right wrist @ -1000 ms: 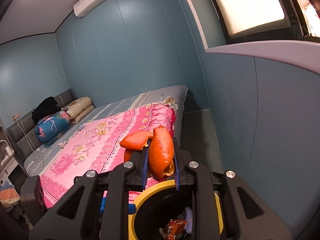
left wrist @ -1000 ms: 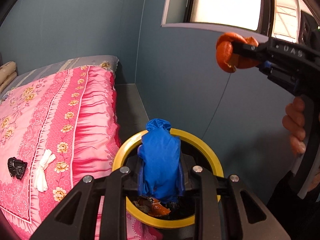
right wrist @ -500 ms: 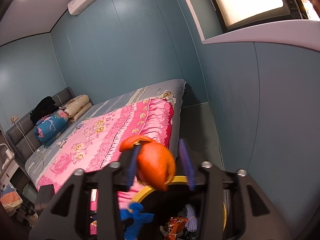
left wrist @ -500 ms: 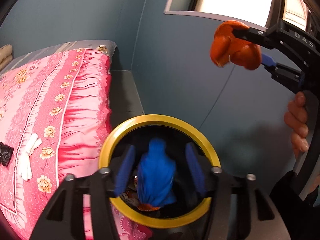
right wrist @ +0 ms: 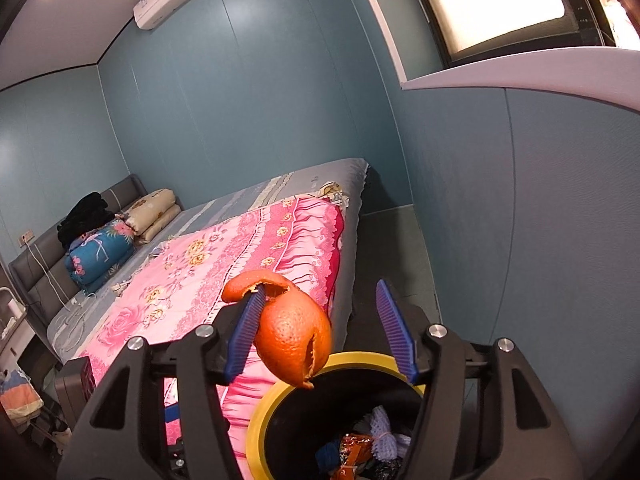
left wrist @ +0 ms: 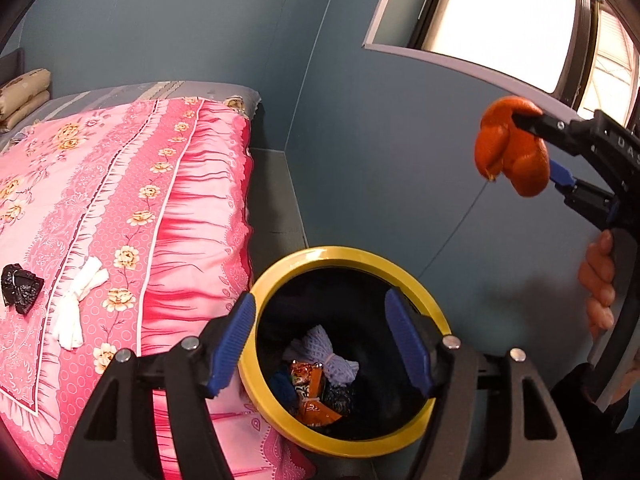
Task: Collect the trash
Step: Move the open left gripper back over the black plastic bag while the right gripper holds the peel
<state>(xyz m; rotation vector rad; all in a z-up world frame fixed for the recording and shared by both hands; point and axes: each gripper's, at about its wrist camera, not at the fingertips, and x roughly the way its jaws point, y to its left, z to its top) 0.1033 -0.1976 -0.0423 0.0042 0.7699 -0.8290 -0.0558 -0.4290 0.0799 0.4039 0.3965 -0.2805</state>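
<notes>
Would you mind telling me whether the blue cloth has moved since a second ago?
Yes. It left the left claw, whose jaws are opening, and dropped below the yellow rim into the bin, beside the orange wrapper.

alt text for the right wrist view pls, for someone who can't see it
The right gripper, jaws opening, has an orange peel clinging to one blue pad above a yellow-rimmed black trash bin holding wrappers. Behind lies a bed with a pink floral quilt against blue-grey walls.

Left tongs (left wrist: 320, 344) point steeply down, jaws opening, nothing between them. At their two o'clock the right tongs (right wrist: 320, 328) are opening too; a hand (left wrist: 600, 284) grips the handle.
</notes>
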